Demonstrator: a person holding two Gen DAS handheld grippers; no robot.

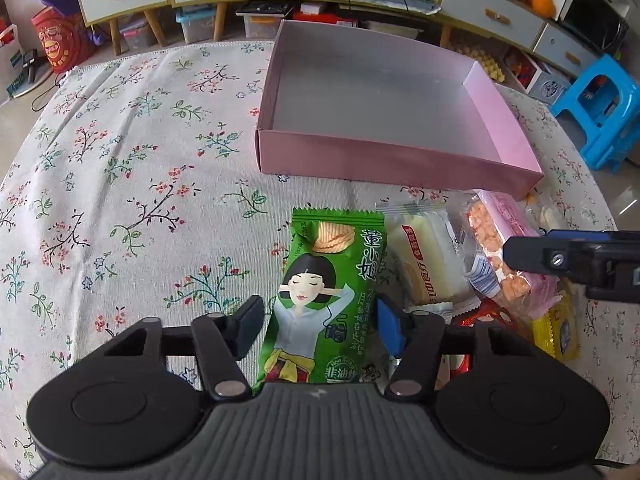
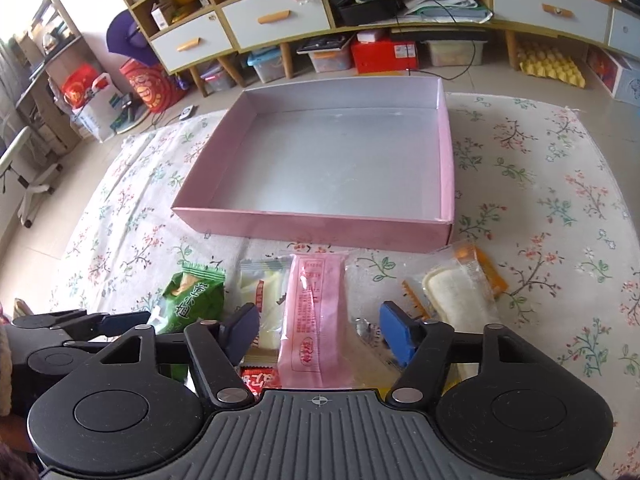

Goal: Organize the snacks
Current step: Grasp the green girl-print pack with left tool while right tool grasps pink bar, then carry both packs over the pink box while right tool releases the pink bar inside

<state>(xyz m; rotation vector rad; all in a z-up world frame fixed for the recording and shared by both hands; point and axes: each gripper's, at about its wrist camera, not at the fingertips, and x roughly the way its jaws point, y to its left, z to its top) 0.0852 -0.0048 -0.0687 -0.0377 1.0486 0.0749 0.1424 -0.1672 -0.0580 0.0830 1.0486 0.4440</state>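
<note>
A green snack packet (image 1: 320, 296) lies on the floral cloth between the pads of my left gripper (image 1: 320, 328). The pads stand close to its long sides without squeezing it. To its right lie a white-and-yellow packet (image 1: 424, 260), a pink packet (image 1: 500, 240), a red one (image 1: 480, 312) and a yellow one (image 1: 560, 332). My right gripper (image 2: 320, 334) is open over the pink packet (image 2: 316, 320), with a gap on each side. An open pink box (image 2: 312, 226) stands empty behind the snacks. An orange-trimmed bread packet (image 2: 460, 292) lies at the right.
The table wears a floral cloth (image 1: 140, 160) that ends just behind the pink box (image 1: 400, 160). Beyond it stand a low cabinet with drawers (image 2: 272, 20), storage bins on the floor and a blue stool (image 1: 600, 108). My two grippers work side by side.
</note>
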